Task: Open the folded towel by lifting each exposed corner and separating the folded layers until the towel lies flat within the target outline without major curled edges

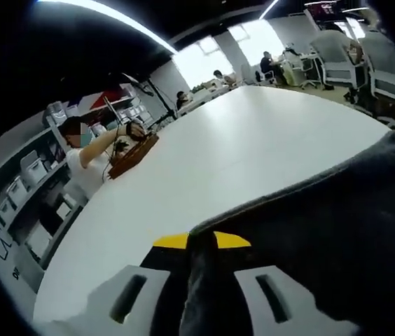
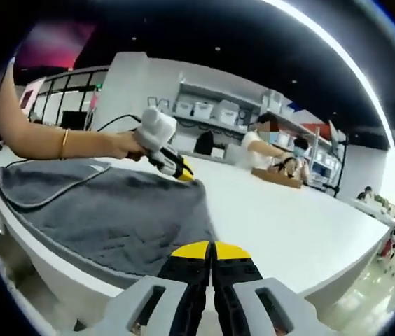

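1. Your left tongs point(image 1: 201, 241) are clamped on the dark grey towel point(image 1: 323, 238): in the left gripper view a fold of the cloth runs down between the two yellow-tipped jaws, and the rest of the towel rises to the right, near the tabletop's near edge.
2. In the right gripper view your right tongs point(image 2: 213, 253) sit with their yellow tips pressed together and nothing between them; they are closed on air, just over the towel's point(image 2: 106, 206) near hem.
3. In that same view the towel lies spread over the left corner of the tabletop point(image 2: 288, 224), its stitched border curving along the left side, and your left tongs point(image 2: 183, 171) touch its far edge, held by your hand point(image 2: 124, 145) with a gold bangle on the wrist.
4. The tabletop point(image 1: 239, 147) is white, long and smooth, with rounded edges.
5. At its far side a person point(image 1: 85, 157) in a white top works over a brown wooden tray point(image 1: 133, 155).
6. The room is an open office: shelves of white bins point(image 2: 215, 112) along the wall, bright windows point(image 1: 201, 63), a long ceiling light strip point(image 1: 113, 19), and white office chairs point(image 1: 337, 59) beyond the tabletop's far end.
7. A large white letter shows on the cabinet at the left in the left gripper view, but you cannot read it as a word.
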